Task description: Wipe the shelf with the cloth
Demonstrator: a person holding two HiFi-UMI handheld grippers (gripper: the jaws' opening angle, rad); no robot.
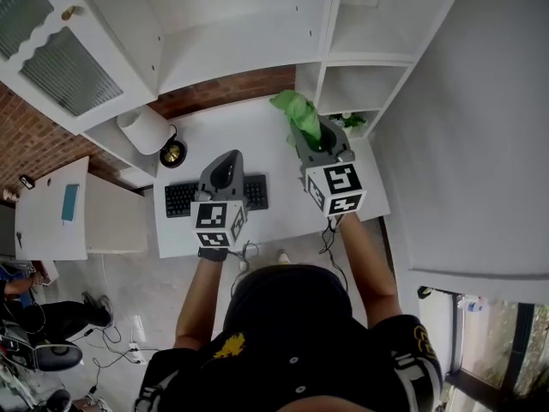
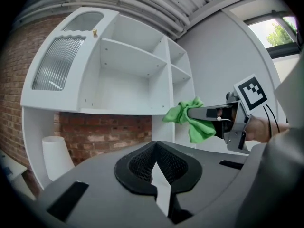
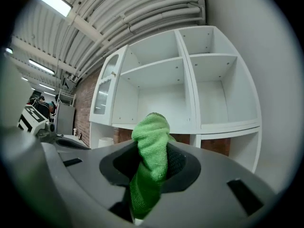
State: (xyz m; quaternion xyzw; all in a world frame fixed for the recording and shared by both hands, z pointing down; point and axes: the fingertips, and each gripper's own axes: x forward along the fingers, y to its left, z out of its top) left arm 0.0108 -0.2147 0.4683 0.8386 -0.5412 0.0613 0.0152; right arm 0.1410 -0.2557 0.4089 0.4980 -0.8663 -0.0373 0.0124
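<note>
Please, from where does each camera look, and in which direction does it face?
Head view: on the head, facing steeply down at the desk; shows both arms, left gripper and right gripper.
Left gripper view: on the left gripper, facing the shelf over its shut jaws; shows the right hand.
Right gripper view: on the right gripper, facing up at the shelf, jaws shut on the cloth.
Shared: all three show shelf and cloth.

We see the cloth as green, nubbly terry fabric. The shelf looks like smooth, matt white board, and the brick wall behind it is rough. The left gripper and right gripper are matt grey plastic with dimpled pads.
</note>
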